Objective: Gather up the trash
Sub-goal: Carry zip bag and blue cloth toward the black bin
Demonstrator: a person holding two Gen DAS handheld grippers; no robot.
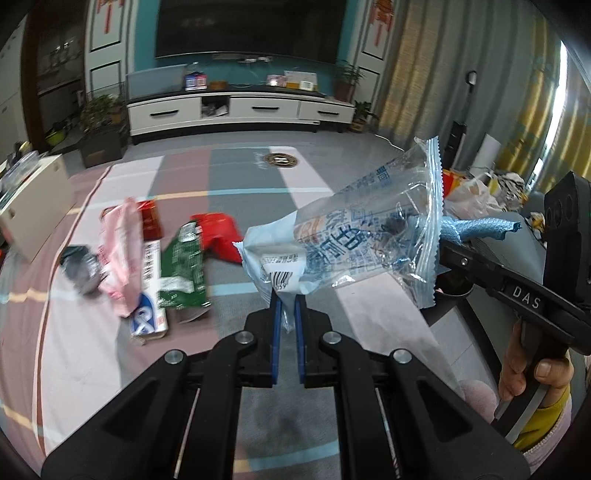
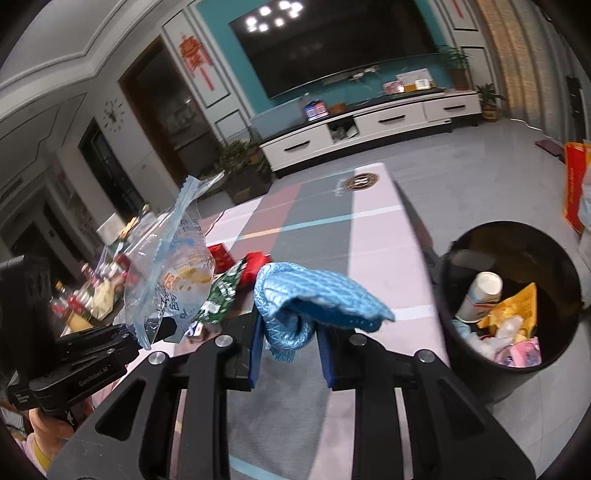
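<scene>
Between the blue fingers (image 1: 275,325) of the left gripper (image 1: 287,317), closed tight, a clear plastic wrapper (image 1: 354,236) with blue print and a barcode is pinched by its lower edge; it stands up and leans to the right in the left wrist view, lifted clear of the tabletop (image 1: 85,343). In the right wrist view the same wrapper shows at the left, held up above the surface. The right gripper (image 2: 290,343) has its fingers (image 2: 255,347) closed partway on a crumpled blue cloth (image 2: 314,299), which bulges out above them and droops a little between them.

On the tabletop, which bears pink, grey and white bands with thin yellow and blue lines, more litter lies in a loose cluster: a pink packet (image 1: 118,251), a white and blue carton (image 1: 149,317), a green packet (image 1: 183,273), a red wrapper (image 1: 219,236) and a dark crumpled piece (image 1: 79,269). All are blurred.

Beside the tabletop's right edge, on the grey floor, stands a black bin (image 2: 554,288). Inside it lie a white bottle (image 2: 480,295), a yellow packet (image 2: 517,306) and some pink and pale scraps.

A hand (image 1: 524,369) with a yellow and pink cuff grips the right gripper's handle. Farther off are a white TV cabinet (image 1: 240,110), a dark screen (image 1: 247,29) on a teal wall, and potted plants (image 1: 99,114).
</scene>
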